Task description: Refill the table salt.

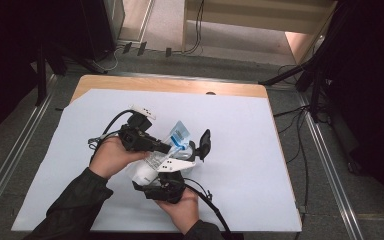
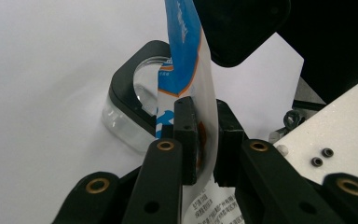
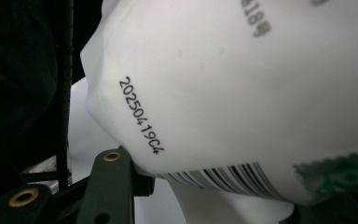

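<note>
The left gripper (image 2: 207,135) is pinching the pouch (image 2: 186,56) near its blue-printed top edge, its two black pads pressing the flat film from either side, while the right gripper (image 1: 166,181) is clamping the white, rounded bottom end of the same pouch (image 3: 242,93), where a printed date code and a barcode are showing. In the high view the pouch (image 1: 166,150) is hanging between the two tools above the white sheet (image 1: 240,165) covering the table, its long axis running from the lower end near the person up and away toward the blue top. Just beyond the top edge a clear container (image 2: 128,116) with a black rim is sitting on the sheet, so the pouch mouth is lying nearer the left hand (image 1: 111,157), which is coming in from the side with the wrist level; the right hand (image 1: 184,210) is reaching up from below, palm cupping its tool. Tipping the pouch over that container looks like the step in hand
</note>
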